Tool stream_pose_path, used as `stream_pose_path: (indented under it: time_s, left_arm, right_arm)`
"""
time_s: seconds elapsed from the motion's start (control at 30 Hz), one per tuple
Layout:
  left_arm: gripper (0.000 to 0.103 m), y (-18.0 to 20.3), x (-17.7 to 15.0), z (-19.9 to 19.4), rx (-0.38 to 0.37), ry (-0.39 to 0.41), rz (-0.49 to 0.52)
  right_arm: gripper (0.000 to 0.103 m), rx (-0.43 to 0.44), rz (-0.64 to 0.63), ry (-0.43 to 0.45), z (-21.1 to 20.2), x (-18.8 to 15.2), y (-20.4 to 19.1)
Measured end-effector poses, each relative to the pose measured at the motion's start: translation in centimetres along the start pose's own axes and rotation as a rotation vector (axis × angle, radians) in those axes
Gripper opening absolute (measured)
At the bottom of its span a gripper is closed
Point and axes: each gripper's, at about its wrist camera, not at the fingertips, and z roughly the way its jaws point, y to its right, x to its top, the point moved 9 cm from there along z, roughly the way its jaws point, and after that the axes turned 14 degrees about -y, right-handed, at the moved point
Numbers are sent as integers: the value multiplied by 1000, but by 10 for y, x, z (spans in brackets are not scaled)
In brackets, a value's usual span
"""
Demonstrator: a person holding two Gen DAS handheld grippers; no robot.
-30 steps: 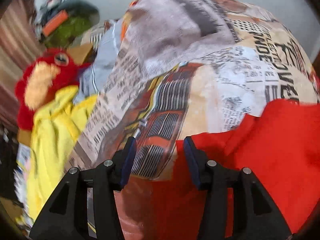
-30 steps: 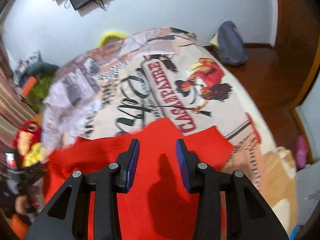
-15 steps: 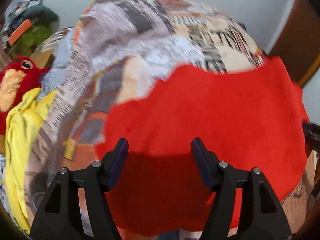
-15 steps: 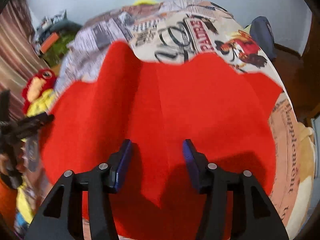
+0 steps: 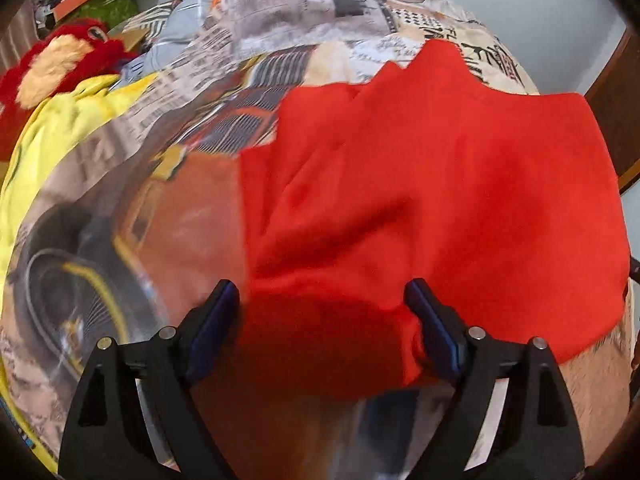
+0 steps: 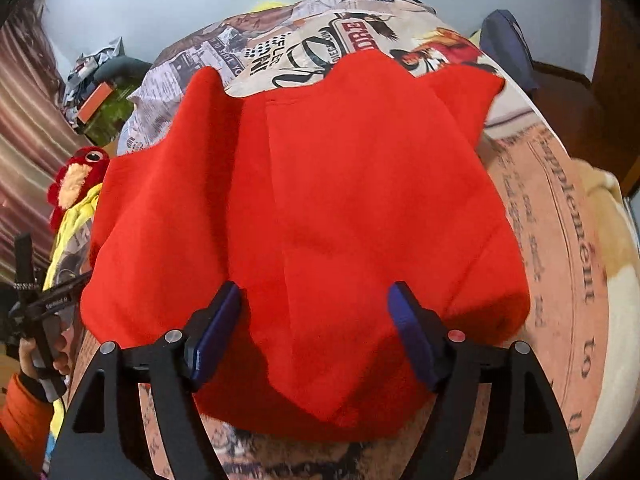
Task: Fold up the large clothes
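As both jaws spread wide, just opening, red garment [image 5: 440, 184] lies seemingly ungripped between.

— What did your right camera show?

— My right tool [image 6: 314, 330] hung over the near edge of a red garment [image 6: 320, 200] spread on the bed [image 6: 560, 240]. Its jaws had just been opening; cloth lay between the blue pads [image 6: 214, 334], which stood apart from it.

— Anything beside it?

— The newsprint-patterned bedcover showed around the garment. A red plush toy [image 6: 74, 184] sat at the left edge of the bed. Lower left, a hand [image 6: 44, 356] in an orange sleeve held the left tool [image 6: 60, 292].
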Motion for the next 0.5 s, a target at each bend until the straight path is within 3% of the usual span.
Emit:
stream_pose_path:
  time_s: [0.13, 0.23, 0.4, 0.5]
  left_arm:
    - [87, -16, -12, -12, 3, 7, -36]
    - [86, -24, -13, -23, 48, 16, -35]
    - [86, -38, 9, -50, 83, 72, -31]
    - [86, -41, 35, -64, 90, 113, -35]
  right_arm:
    - [73, -40, 0, -4, -5, -11, 6]
    - [73, -107, -19, -19, -7, -21, 11]
    - [73, -260, -71, -42, -11, -34, 20]
    - [73, -252, -49, -32, -20, -32, 23]
